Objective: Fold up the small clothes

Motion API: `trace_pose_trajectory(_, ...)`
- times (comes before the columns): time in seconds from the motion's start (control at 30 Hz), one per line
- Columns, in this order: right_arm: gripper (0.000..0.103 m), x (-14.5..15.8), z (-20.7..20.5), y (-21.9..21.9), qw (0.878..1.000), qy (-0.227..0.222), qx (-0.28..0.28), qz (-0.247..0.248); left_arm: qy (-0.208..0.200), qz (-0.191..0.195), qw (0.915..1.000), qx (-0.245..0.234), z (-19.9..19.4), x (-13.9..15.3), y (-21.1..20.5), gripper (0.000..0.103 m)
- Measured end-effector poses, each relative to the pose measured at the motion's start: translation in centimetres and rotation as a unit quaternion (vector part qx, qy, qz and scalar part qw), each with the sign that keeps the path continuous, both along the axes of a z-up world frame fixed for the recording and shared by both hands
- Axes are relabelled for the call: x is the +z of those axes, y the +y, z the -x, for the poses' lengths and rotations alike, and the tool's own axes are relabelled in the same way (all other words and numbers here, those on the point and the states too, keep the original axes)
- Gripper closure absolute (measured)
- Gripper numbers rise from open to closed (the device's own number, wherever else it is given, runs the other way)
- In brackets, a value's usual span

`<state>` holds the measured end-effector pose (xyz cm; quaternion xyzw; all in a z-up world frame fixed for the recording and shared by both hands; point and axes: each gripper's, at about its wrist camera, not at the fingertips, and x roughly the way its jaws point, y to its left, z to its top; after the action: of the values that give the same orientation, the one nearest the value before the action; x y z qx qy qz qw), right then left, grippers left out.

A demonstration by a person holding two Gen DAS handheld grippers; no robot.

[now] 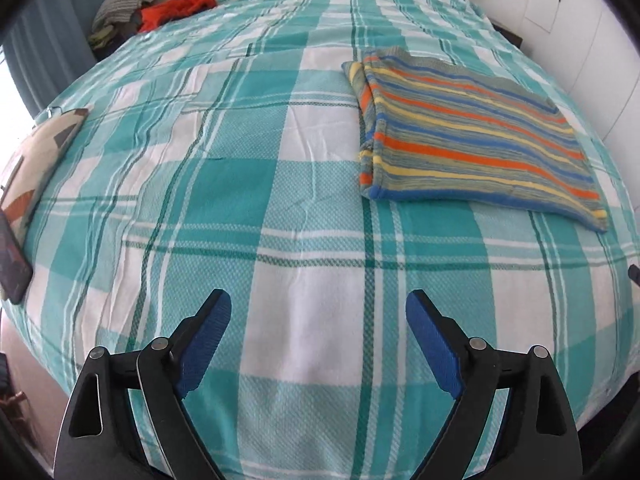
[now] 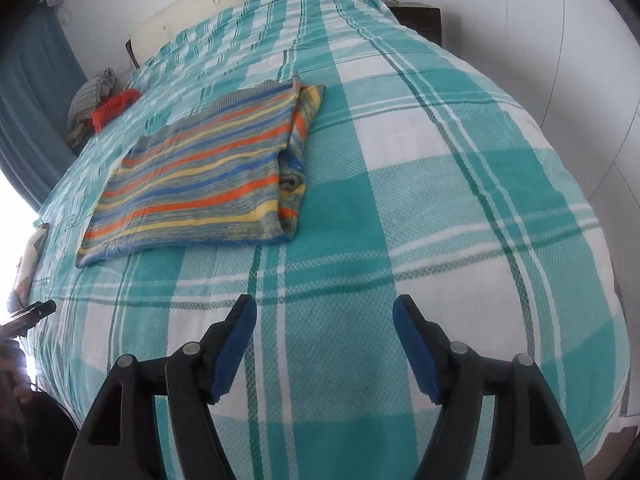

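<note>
A striped knit garment (image 1: 472, 136) in blue, orange, yellow and grey lies folded flat on the teal plaid bed cover (image 1: 256, 168). In the right wrist view the garment (image 2: 200, 176) lies ahead and to the left. My left gripper (image 1: 318, 312) is open and empty, low over the cover, with the garment ahead to its right. My right gripper (image 2: 324, 316) is open and empty over the bare plaid cover (image 2: 460, 200), near the bed's front edge.
A pile of clothes, grey knit (image 1: 128, 0) and red (image 1: 176, 10), lies at the bed's far left corner; it also shows in the right wrist view (image 2: 104, 108). A patterned cushion (image 1: 36, 152) and a dark phone (image 1: 12, 264) lie at the left edge. White wardrobe doors (image 2: 560, 40) stand to the right.
</note>
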<state>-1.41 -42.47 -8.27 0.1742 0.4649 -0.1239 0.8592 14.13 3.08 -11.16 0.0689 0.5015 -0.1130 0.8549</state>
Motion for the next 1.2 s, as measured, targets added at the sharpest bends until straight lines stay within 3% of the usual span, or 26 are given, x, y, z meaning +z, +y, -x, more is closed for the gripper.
trace_pose_trajectory(0.23, 0.032, -1.2, 3.0, 3.6, 0.999, 0.003, 0.01, 0.045, -0.014, -0.002, 0.9999, 0.004, 2.9, 0.8, -0.6, 0.011)
trace_pose_trajectory(0.53, 0.032, -1.6, 4.1, 5.2, 0.996, -0.008, 0.013, 0.085, -0.031, -0.002, 0.9995, 0.01, 3.5, 0.2, -1.4, 0.011)
trace_pose_trajectory(0.67, 0.022, -2.5, 4.0, 5.9, 0.992, -0.01, 0.022, 0.124, -0.056, 0.016, 0.9981, 0.019, 2.6, -1.9, -1.5, 0.005)
trace_pose_trajectory(0.77, 0.016, -3.8, 4.3, 6.2, 0.99, -0.015, 0.023, 0.135, -0.031, 0.011, 0.9992, 0.022, 1.6, -5.9, -1.5, 0.0)
trace_pose_trajectory(0.8, 0.014, -4.0, 4.5, 6.3, 0.99, -0.022, 0.019, 0.139, -0.048, 0.016, 0.9986, 0.013, 1.9, -6.8, -1.4, 0.001)
trace_pose_trajectory(0.83, 0.01, -4.3, 4.6, 6.4, 0.99, -0.027, 0.016, 0.14, -0.083, 0.012, 0.9964, 0.001, 2.7, -7.1, -1.5, 0.001)
trace_pose_trajectory(0.9, 0.007, -4.8, 4.8, 6.4, 0.989, -0.037, 0.01, 0.142, -0.109, -0.013, 0.9939, -0.009, 3.5, -7.4, -2.1, 0.001)
trace_pose_trajectory(1.2, 0.004, -5.5, 4.7, 6.9, 0.984, -0.048, 0.007, 0.169, -0.109, -0.013, 0.9939, -0.007, 3.5, -7.3, -2.0, 0.001)
